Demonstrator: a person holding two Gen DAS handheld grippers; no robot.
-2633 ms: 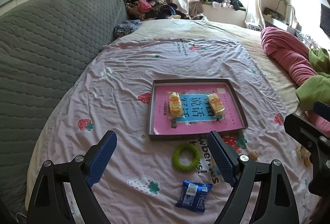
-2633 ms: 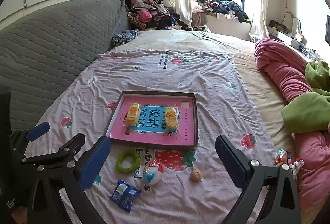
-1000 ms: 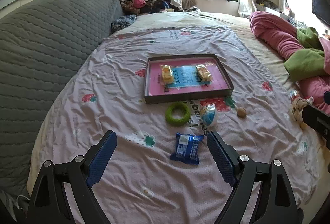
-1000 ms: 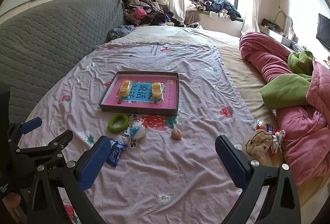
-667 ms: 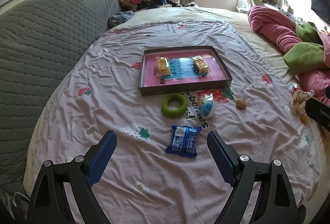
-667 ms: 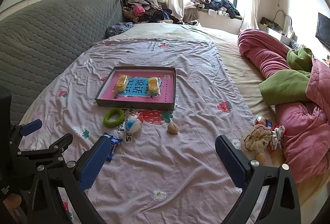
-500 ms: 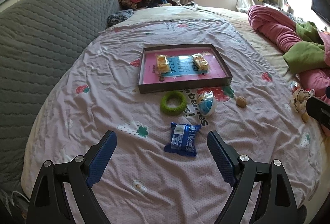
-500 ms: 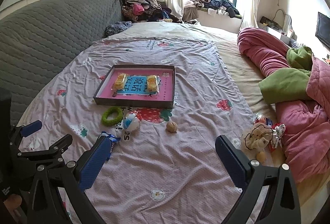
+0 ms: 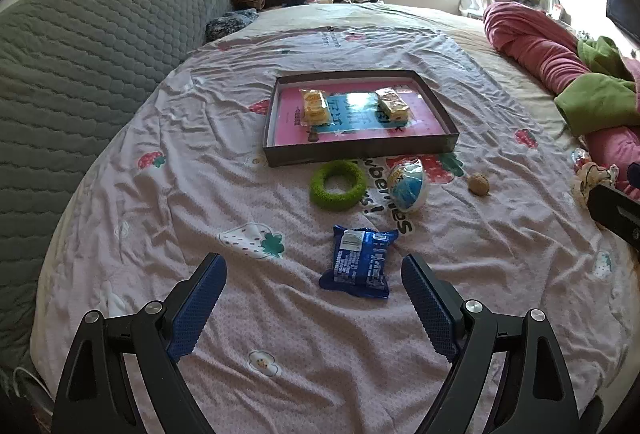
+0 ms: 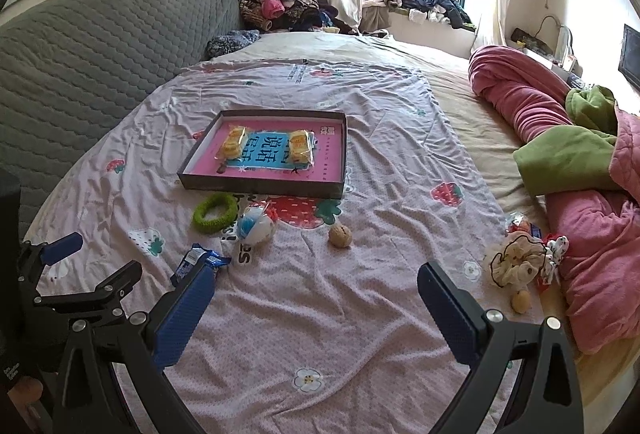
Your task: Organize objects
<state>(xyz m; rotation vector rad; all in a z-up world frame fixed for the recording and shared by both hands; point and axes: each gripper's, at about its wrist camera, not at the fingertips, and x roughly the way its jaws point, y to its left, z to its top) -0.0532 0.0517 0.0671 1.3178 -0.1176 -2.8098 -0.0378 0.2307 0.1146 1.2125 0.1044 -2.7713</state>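
Sinking closer to the bed (image 9: 168,170) than before, both spread tools stay empty; blue packet (image 9: 359,261) lies just ahead of left tool (image 9: 314,292).

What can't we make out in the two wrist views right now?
- Blue snack packet: right wrist view, mostly hidden behind the right gripper finger; its print is too small in either view.
- Left gripper: right wrist view, cut off by the left edge.
- Small bundle of items by the pink blanket: too small and tangled to identify; left wrist view, partly hidden by the right gripper's body.
- Tray print: glare, partly covered by two yellow packets.
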